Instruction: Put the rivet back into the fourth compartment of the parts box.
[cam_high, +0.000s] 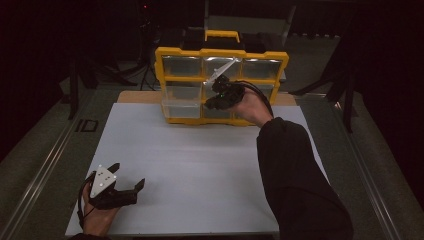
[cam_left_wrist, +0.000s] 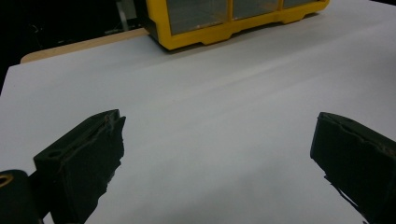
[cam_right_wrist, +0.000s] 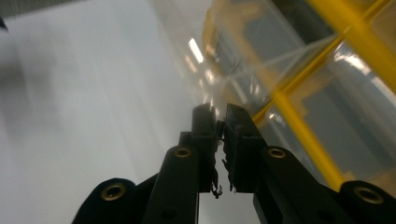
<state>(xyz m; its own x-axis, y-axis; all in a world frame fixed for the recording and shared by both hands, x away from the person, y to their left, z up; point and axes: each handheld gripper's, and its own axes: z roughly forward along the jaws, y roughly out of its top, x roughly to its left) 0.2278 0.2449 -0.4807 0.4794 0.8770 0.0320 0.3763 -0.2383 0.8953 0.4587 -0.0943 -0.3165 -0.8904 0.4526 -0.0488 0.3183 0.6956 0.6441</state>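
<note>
I am looking along the right gripper (cam_right_wrist: 218, 119) first: its two black jaws are standing almost together, with only a thin slit between the tips, and I cannot tell whether anything is pinched in that slit. The tips are sitting right against the clear front of the yellow organiser box (cam_high: 221, 85), beside one of its yellow dividing bars (cam_right_wrist: 299, 128). From the high view, that gripper (cam_high: 223, 95) is reaching into the middle of the box front, where a clear drawer front (cam_high: 223, 70) is tilting outward above it. My right hand (cam_high: 252, 107) is wrapping the gripper body, and the dark sleeve (cam_high: 295, 180) is running back toward the near right edge of the tabletop.

The left gripper (cam_left_wrist: 217, 140) is holding its jaws wide apart, with nothing between them but bare white surface. In the high view it (cam_high: 131, 180) is resting low at the near left corner of the tabletop (cam_high: 200, 165), its grey three-cornered plate (cam_high: 103, 181) facing up, my left hand (cam_high: 97, 215) gripping it from below.

The box is standing upright at the far edge of the tabletop, roughly centred, its yellow handle (cam_high: 222, 35) on top and its clear drawers facing me in rows. A strip of bare wood (cam_high: 137, 96) is showing beyond the white sheet at the far left.
</note>
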